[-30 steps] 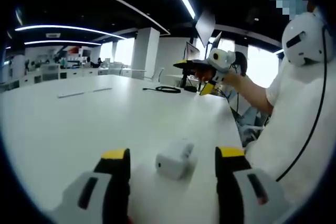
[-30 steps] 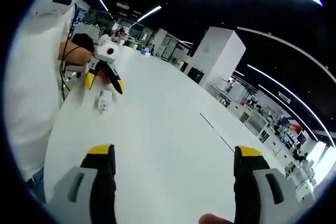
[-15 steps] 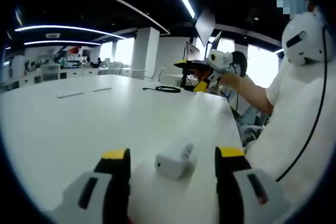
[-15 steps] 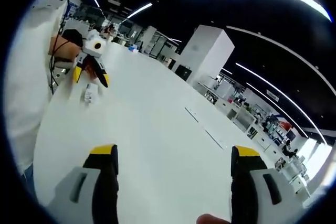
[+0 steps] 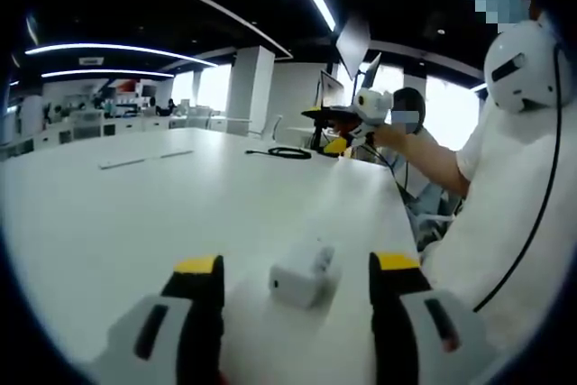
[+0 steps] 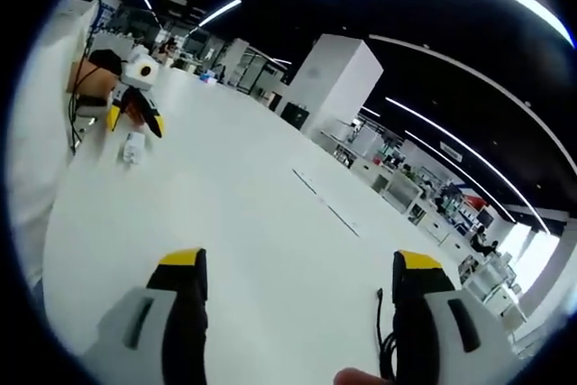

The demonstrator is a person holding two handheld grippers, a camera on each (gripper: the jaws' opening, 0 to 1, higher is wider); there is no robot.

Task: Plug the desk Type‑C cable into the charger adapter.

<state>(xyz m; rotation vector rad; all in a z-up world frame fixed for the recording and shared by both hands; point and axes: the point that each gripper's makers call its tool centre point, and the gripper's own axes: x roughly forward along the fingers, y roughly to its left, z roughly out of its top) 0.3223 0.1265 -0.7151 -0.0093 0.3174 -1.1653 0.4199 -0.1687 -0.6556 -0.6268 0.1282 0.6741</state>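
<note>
Meanwhile, the right gripper point(image 5: 341, 132) had swung farther out across the broad white matte desk point(image 5: 135, 214) toward the coiled black Type-C cable point(image 5: 287, 153), which lay flat near the desk's far edge in the left gripper view. In the right gripper view a dark loop of what was probably that same cable point(image 6: 386, 349) had come into sight just beside the right-hand jaw, where half a second earlier only bare desk showed. Its yellow-tipped grey jaws stood wide apart, holding nothing, so the pick-up of the cable appeared close but not yet made.

The left gripper point(image 5: 296, 279) had stayed put. Its own yellow-tipped jaws were also spread, and the small white boxy plastic charger adapter point(image 5: 304, 274) rested on the desk between them, ungripped as far as the view allowed. In the right gripper view that adapter point(image 6: 132, 148) sat well apart from the cable end of the desk, just below the left gripper point(image 6: 133, 120). The adapter looked smooth and hard-edged with rounded corners, the cable thin, limp and glossy.
</note>
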